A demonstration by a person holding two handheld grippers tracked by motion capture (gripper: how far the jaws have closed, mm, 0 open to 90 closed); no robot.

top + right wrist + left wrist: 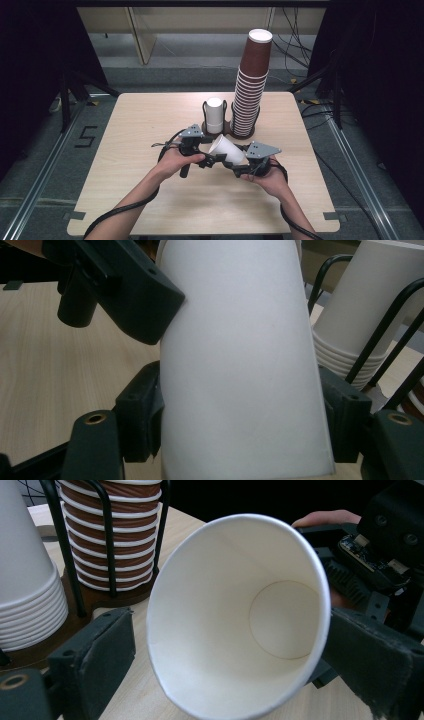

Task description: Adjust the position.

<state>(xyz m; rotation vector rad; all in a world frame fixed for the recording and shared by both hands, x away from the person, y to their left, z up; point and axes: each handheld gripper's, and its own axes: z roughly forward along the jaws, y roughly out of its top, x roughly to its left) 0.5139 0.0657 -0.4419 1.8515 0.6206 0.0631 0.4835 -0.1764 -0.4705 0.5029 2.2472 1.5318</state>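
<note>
White paper cup (pixel 240 365) lies tilted between both hands above the surface (pixel 125 200), mouth facing the left hand-held gripper (pixel 202 159). Right hand-held gripper (pixel 239 165) pinches its body across the long axis. Left jaws spread either side of the rim, seemingly not pressing.

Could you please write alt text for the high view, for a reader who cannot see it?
A person's two hands hold tongs around a single white paper cup lying tilted above a wooden table; the right tongs clamp its base end, and the left tongs sit at its rim. Behind stand a tall stack of brown cups and a short stack of white cups in a wire holder.
</note>
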